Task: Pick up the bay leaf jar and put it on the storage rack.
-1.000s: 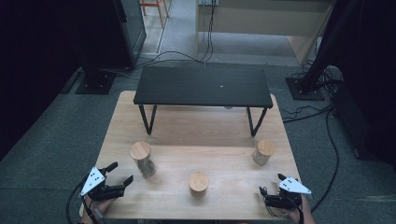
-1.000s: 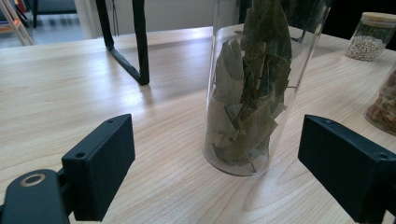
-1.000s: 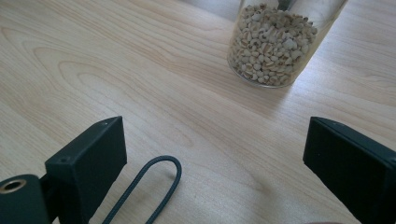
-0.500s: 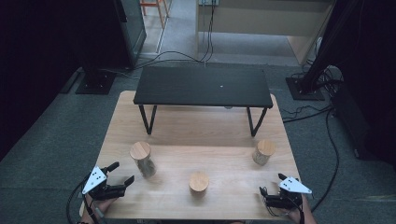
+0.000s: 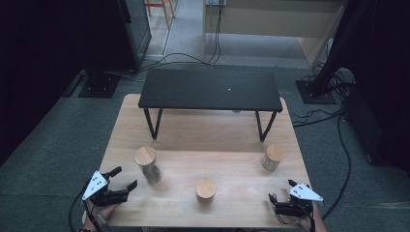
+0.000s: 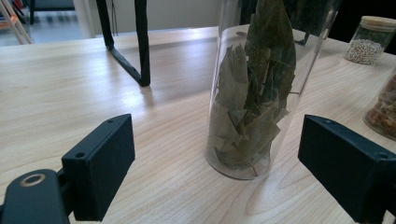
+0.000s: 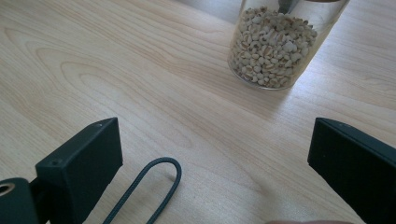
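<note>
Leaf jar [image 6: 252,93] just ahead of gaping left claw [image 6: 233,168], untouched, right claw [image 7: 215,158] just widened, empty

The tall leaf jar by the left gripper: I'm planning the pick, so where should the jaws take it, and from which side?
Likely the straight glass wall of the tall leaf jar, around mid-height, below its wooden lid. It stands upright on the wooden table, so come in level from the near side, where the open left gripper already faces it, jaws passing either side.
</note>
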`<state>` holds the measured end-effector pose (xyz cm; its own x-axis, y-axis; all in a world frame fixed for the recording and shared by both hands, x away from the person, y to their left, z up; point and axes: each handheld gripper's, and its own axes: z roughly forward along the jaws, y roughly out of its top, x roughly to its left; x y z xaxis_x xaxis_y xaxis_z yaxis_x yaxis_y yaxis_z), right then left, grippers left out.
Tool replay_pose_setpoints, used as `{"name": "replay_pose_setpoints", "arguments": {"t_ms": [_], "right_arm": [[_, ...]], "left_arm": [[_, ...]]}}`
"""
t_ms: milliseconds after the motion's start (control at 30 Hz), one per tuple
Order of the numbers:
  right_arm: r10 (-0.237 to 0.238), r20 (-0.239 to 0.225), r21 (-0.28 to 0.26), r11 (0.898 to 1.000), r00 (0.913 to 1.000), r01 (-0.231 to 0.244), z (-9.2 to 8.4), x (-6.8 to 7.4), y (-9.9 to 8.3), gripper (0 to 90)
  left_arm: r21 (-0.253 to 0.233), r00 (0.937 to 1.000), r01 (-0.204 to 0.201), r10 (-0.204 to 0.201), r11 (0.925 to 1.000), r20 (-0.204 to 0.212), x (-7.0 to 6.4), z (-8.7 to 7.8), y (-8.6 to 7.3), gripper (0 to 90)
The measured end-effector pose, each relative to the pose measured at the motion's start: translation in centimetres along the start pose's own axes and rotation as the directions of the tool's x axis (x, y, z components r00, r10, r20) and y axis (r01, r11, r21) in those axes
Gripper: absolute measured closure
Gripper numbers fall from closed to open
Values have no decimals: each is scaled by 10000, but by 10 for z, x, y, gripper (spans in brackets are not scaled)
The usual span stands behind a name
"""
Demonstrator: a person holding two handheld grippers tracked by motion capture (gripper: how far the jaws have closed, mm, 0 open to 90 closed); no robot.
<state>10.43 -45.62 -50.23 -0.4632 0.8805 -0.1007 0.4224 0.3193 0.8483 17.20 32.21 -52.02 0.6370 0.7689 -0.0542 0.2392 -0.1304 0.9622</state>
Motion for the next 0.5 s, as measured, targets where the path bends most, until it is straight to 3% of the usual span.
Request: {"name": "replay_pose_setpoints", "arguments": {"t_ms": [400, 500], "right_arm": [[63, 39, -28, 10000, 10000, -62, -1, 1, -1, 30], [66, 46, -31, 10000, 10000, -65, -1, 1, -1, 30]], "left_arm": [[175, 9999, -149, 150, 9997, -67, -2, 4, 7, 110], [-2, 9999, 64, -64, 10000, -79, 1, 4, 6, 110]]}}
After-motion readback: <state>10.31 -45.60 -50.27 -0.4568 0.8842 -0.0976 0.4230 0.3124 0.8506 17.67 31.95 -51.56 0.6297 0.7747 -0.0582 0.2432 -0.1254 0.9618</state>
